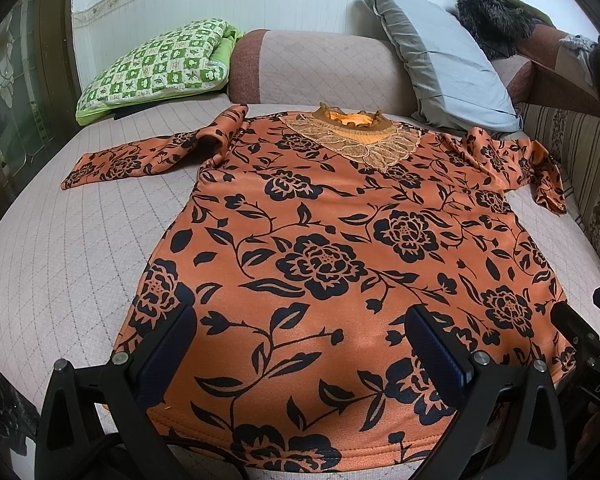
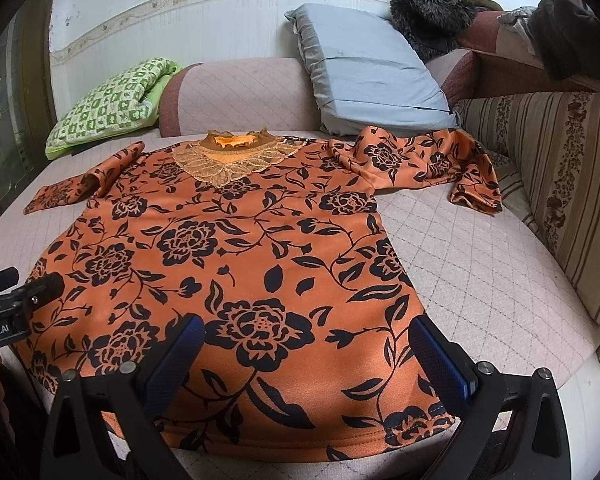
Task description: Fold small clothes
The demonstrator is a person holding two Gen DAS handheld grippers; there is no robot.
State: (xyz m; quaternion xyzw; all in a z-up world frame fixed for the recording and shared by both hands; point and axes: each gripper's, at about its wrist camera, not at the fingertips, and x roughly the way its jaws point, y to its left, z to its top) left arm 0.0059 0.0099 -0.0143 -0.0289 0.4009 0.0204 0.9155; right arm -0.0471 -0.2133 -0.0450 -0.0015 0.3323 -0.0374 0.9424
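An orange top with black flowers [image 1: 324, 240] lies flat, front up, on the quilted pink sofa seat [image 1: 72, 248], lace collar [image 1: 356, 136] at the far end and hem nearest me. Both sleeves are spread out sideways; the right sleeve [image 2: 428, 164] is crumpled. My left gripper [image 1: 300, 340] is open and empty above the hem's left part. My right gripper [image 2: 308, 344] is open and empty above the hem's right part of the top [image 2: 236, 256]. The right gripper also shows at the left wrist view's right edge [image 1: 592, 320].
A green checked cushion [image 1: 156, 64] and a grey pillow [image 1: 440, 60] lean on the backrest behind the top. A dark furry garment [image 2: 428, 12] lies on the armrest. A striped cushion [image 2: 548, 184] runs along the right side.
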